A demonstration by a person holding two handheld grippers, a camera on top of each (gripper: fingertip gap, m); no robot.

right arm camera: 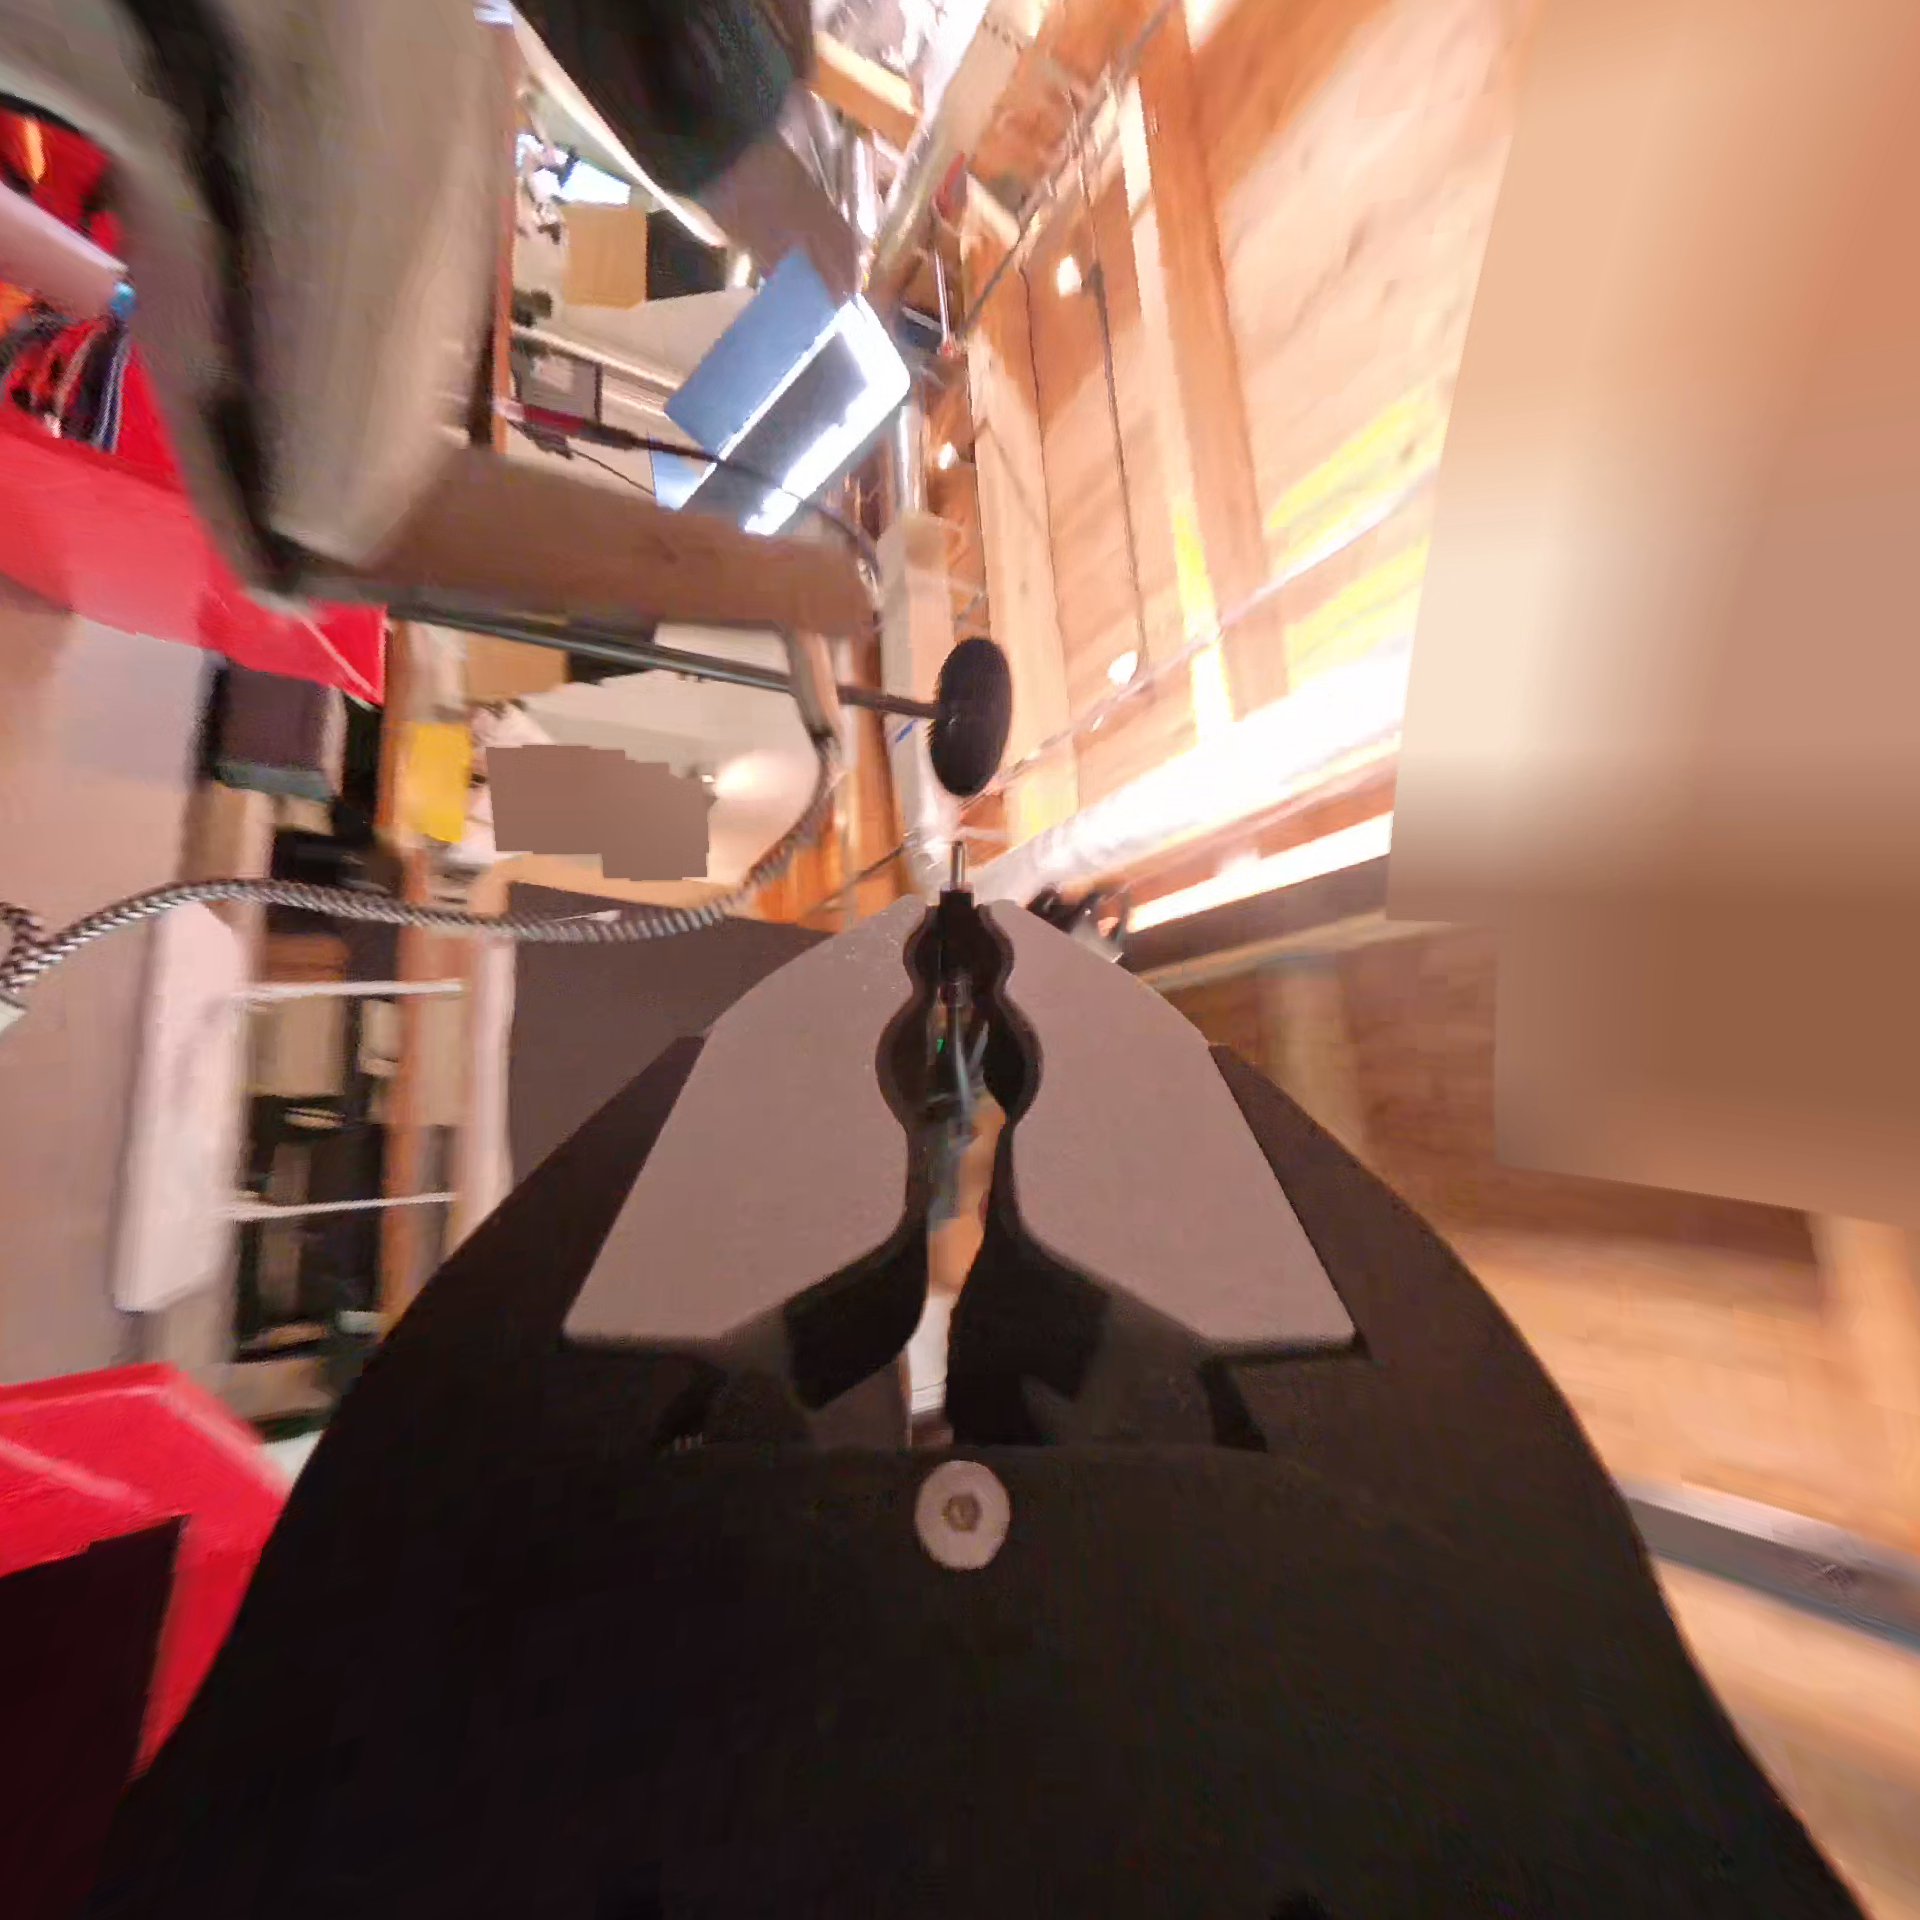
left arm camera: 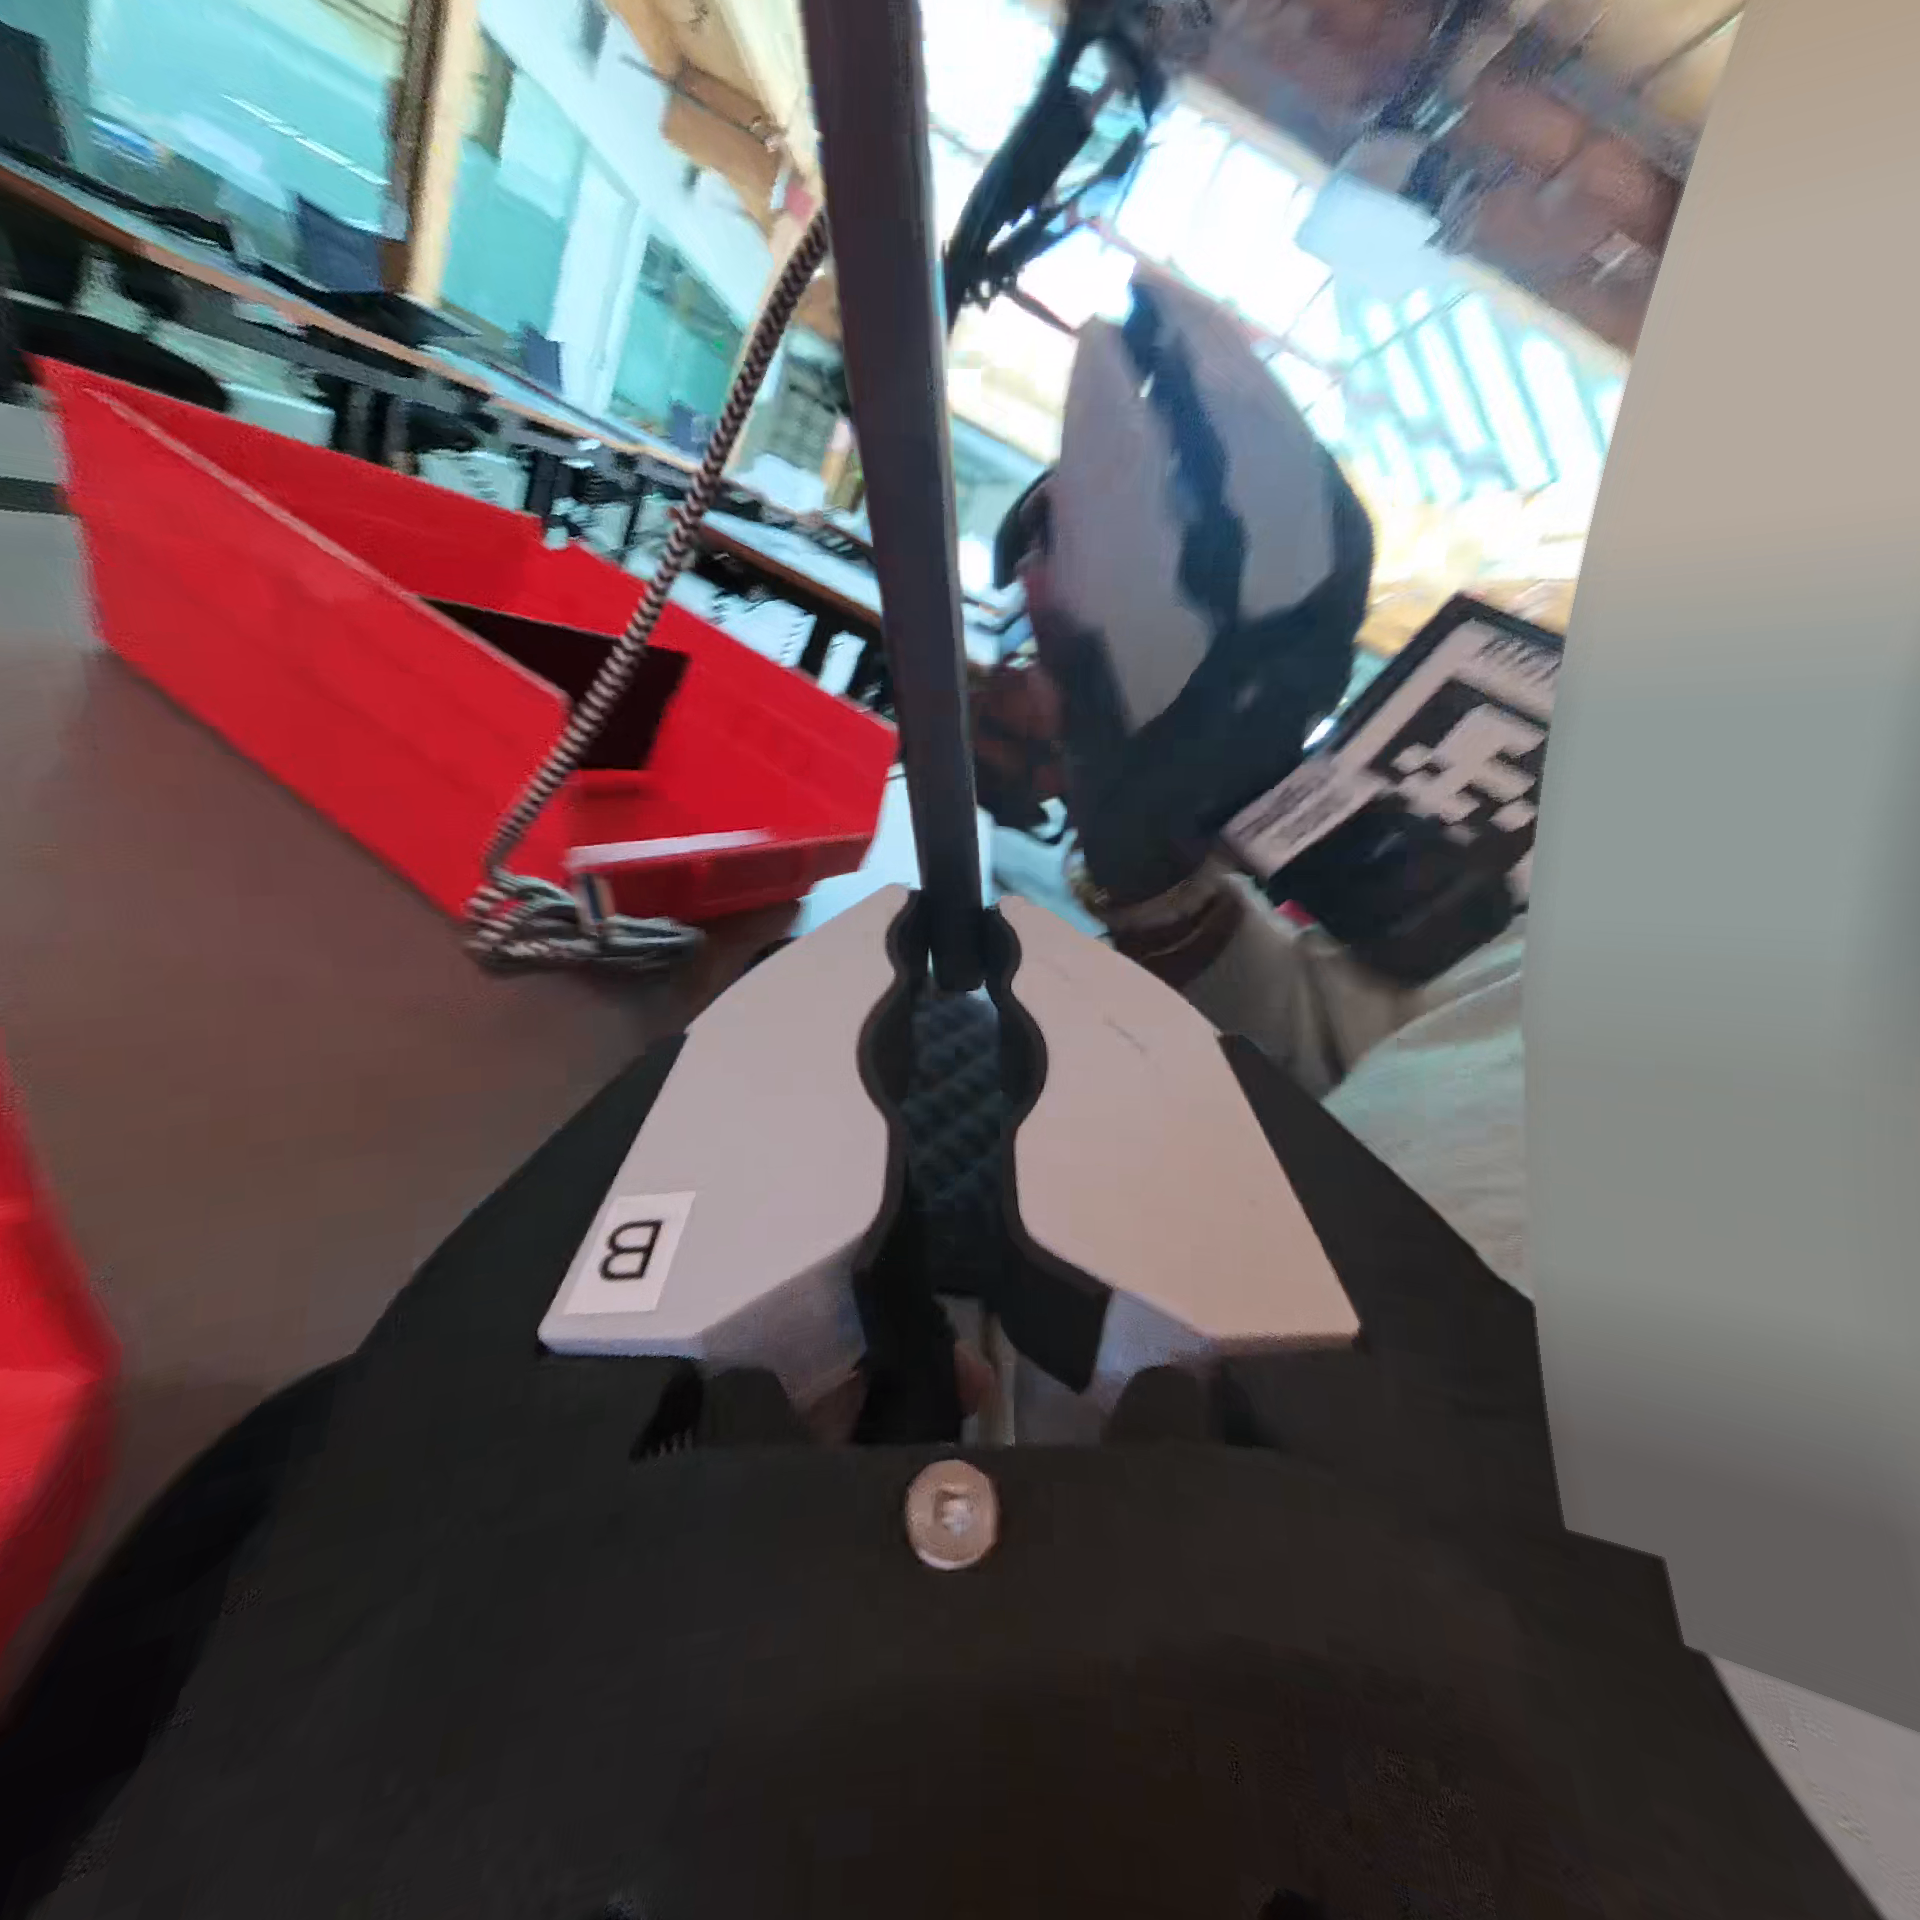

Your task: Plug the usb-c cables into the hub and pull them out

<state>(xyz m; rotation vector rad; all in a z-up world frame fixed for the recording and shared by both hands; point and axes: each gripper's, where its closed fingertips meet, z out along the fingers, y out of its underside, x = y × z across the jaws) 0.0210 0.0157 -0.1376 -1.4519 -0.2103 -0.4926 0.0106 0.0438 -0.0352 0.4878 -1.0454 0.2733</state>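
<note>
My left gripper (left arm camera: 951, 935) is shut on a long dark bar (left arm camera: 894, 468), the hub seen edge-on, which sticks up and out of the top of the view. My right gripper (right arm camera: 958, 914) is shut on the black USB-C plug (right arm camera: 957, 868); its metal tip pokes out past the fingertips into open air. The plug's black-and-white braided cable (right arm camera: 416, 912) trails off to the left. In the left wrist view the cable (left arm camera: 665, 582) hangs down to a coil on the dark table (left arm camera: 260, 987). The right gripper (left arm camera: 1138, 312) is held up right of the hub, apart from it.
An open red bin (left arm camera: 312, 634) lies on the table behind the cable coil. Another red bin (left arm camera: 42, 1351) is at the left edge. A black-and-white marker board (left arm camera: 1455, 769) stands at the right, behind a gloved hand (left arm camera: 1143, 831). Both views are motion-blurred. Tip to tip, the grippers are about 11 cm apart.
</note>
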